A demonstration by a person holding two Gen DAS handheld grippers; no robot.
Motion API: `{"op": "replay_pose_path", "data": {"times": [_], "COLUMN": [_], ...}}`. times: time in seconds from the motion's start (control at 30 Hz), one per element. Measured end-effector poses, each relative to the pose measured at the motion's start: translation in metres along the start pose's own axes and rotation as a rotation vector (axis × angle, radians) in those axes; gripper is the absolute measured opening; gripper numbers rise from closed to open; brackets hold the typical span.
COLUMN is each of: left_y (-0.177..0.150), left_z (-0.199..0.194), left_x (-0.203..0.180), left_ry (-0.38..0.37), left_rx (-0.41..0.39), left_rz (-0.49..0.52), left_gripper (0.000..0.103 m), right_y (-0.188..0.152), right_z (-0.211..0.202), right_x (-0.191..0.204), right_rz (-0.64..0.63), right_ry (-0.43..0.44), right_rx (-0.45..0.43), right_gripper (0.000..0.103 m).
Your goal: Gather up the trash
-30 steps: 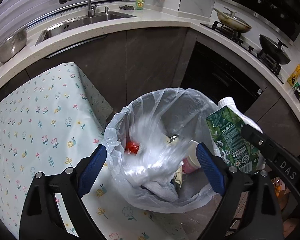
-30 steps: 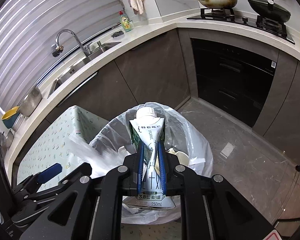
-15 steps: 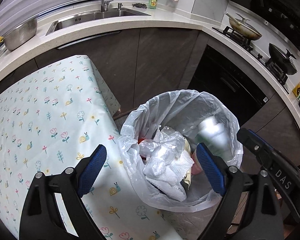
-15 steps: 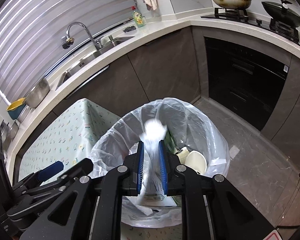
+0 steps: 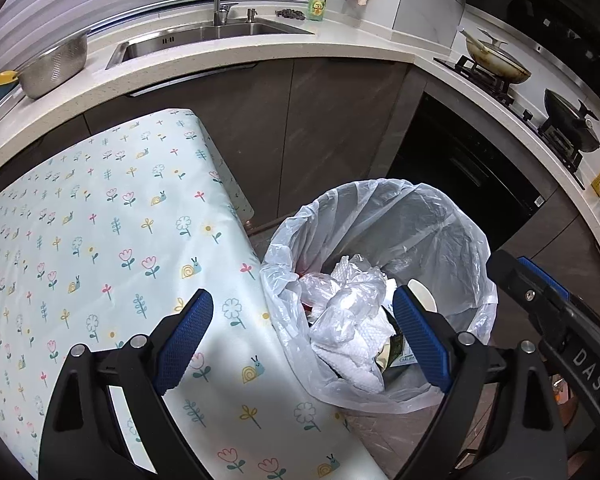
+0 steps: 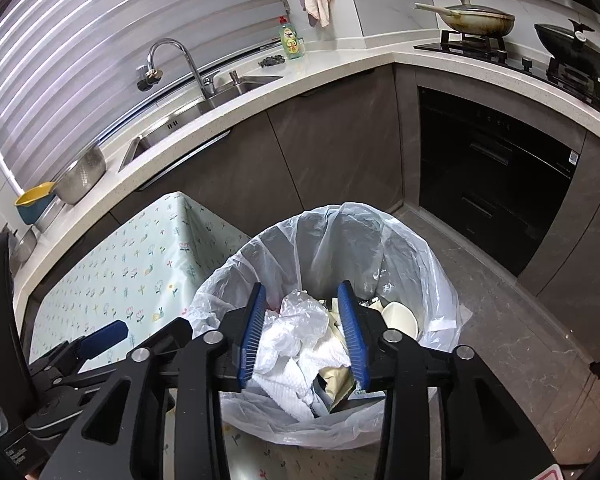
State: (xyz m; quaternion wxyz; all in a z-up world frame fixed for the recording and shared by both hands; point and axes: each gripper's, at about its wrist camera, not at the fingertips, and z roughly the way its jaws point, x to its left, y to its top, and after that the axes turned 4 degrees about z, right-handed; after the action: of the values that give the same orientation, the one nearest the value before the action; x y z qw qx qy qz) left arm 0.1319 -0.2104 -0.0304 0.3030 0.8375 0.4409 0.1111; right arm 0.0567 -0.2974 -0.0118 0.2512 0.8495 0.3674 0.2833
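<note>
Right hand-held gripper point(image 6: 303, 334) hangs over the mouth of the trash bin point(image 6: 332, 420), pointing steeply down into it. Its jaws have just been opening; they now stand partly apart with nothing clamped between the blue pads, only the bin's contents visible below through the gap.

Left hand-held gripper point(image 5: 300, 344) is spread wide and empty. Its left pad sits over the table, its right pad over the bin's near rim.

Trash bin stands on the floor, lined with a translucent plastic liner point(image 5: 452, 232) that folds over the rim. The bin is just beside the corner of the table. The table carries a pale green tablecloth point(image 5: 100, 240) printed with flowers and snails.

Inside the bin: a crumpled clear plastic bag point(image 6: 300, 316) on top, white paper towel point(image 6: 288, 380) beneath it, a white cup point(image 6: 400, 318) at the right wall, and a flattened carton point(image 6: 334, 386) lying low near the front, partly hidden by the right pad. Something red shows at the left inner wall in the left wrist view; too little is visible to identify it.

Background: the counter point(image 6: 340, 68) wraps the corner with a steel sink point(image 6: 204, 108), a dish soap bottle point(image 6: 292, 40), a metal colander point(image 6: 82, 176), and two pans on the hob point(image 6: 516, 52).
</note>
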Motion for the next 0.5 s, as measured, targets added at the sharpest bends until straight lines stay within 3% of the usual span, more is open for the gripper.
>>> {"op": "replay_pose_path", "data": {"times": [0.13,0.27,0.43,0.5], "left_y": [-0.002,-0.007,-0.015,-0.020], "left_z": [-0.005,-0.011,-0.020,-0.025], "left_x": [0.004,0.010,0.018,0.021], "left_ry": [0.014,0.032,0.076,0.098], "left_rx": [-0.009,-0.016,-0.015,-0.018], "left_rz": [-0.002,-0.011,-0.016,-0.014], "left_gripper": [0.087,0.087,0.087,0.087], "right_y": [-0.006,-0.013,-0.024,-0.029], "right_z": [-0.002,-0.007,-0.014,-0.017], "right_x": [0.009,0.016,0.024,0.027], "right_rz": [-0.037,-0.070,-0.123,-0.141], "right_ry": [-0.010,-0.018,-0.027,-0.035], "right_rx": [0.011,0.015,0.030,0.033], "right_gripper": [0.042,0.051,0.054,0.059]}}
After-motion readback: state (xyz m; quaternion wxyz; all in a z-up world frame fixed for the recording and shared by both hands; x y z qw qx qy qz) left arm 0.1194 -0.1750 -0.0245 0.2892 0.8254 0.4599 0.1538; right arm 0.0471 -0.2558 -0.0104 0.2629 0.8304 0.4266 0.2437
